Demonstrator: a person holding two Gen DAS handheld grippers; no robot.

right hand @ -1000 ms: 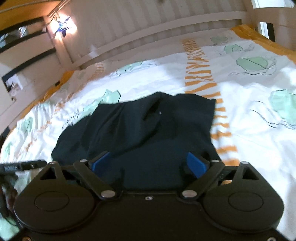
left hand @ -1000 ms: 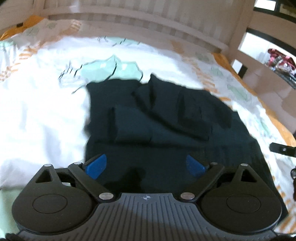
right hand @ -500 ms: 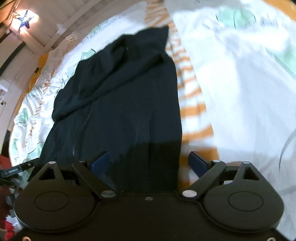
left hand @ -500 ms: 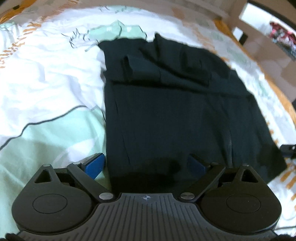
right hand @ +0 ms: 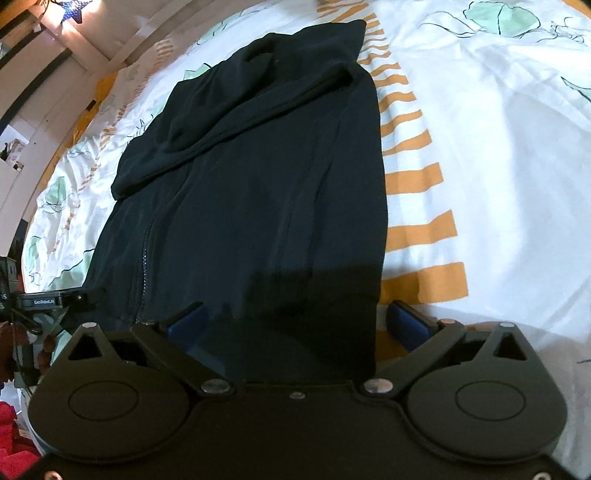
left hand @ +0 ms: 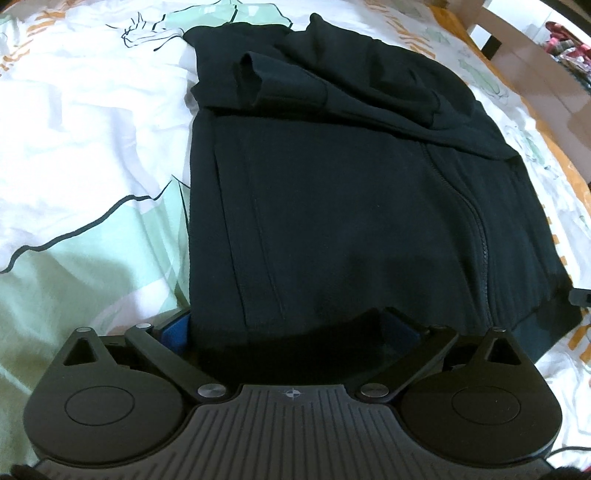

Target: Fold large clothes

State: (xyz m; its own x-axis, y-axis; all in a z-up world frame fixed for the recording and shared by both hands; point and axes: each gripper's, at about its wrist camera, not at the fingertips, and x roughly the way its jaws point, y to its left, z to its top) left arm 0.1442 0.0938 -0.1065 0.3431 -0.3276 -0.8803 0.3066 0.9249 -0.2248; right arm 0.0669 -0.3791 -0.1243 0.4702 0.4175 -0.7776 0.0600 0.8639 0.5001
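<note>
A black zip-front jacket [left hand: 332, 203] lies flat on the patterned duvet [left hand: 92, 147], sleeves folded across its far end [left hand: 369, 85]. In the left wrist view my left gripper [left hand: 290, 326] sits low over the near hem. Its jaws are opening, with the hem's left corner between the blue pads [left hand: 177, 328] and no pad pressing on it. In the right wrist view the same jacket [right hand: 258, 184] runs away from my right gripper [right hand: 297, 321]. Those jaws are opening too, astride the hem's right corner. The left gripper's finger [right hand: 44, 299] shows at the left.
White duvet [right hand: 498, 147] with orange stripes and green patches spreads on both sides of the jacket. A wooden bed rail [right hand: 110, 48] with a star light [right hand: 70, 5] runs along the far side. Red clutter [right hand: 11, 424] lies beyond the bed's near left edge.
Both grippers have tipped downward and sunk toward the jacket's near hem, which now fills the views. Both pairs of jaws stand wider, and the right one has shifted to the hem's right corner.
</note>
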